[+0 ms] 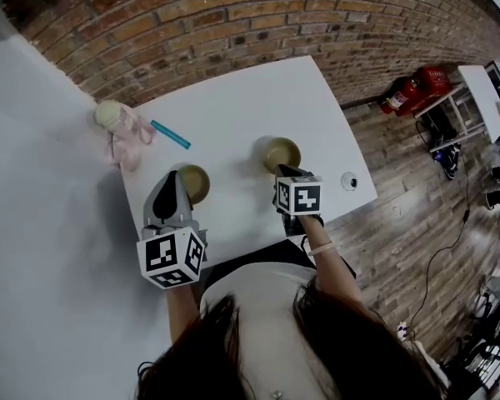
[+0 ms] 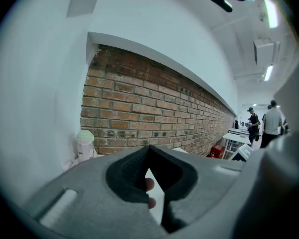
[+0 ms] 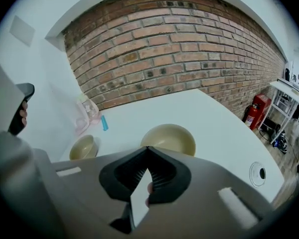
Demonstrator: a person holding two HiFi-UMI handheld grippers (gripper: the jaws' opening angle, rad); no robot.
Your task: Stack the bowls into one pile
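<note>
A lab: brick wall [image 1: 233, 15], fire extinguisher [image 1: 398, 98], workbenches [image 1: 477, 92].

Even bright indoor light, ceiling strips [image 2: 270, 11] glowing, soft shadows on white table [image 1: 233, 123], strong fisheye bending, dark corners.

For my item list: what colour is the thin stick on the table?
Bright blue; the stick shows best in the head view.

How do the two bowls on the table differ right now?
The left bowl looks smaller than the right bowl. From the head view the left tongs cover part of the left bowl; the right bowl shows almost whole. Both are tan, upright, empty and apart.
</note>
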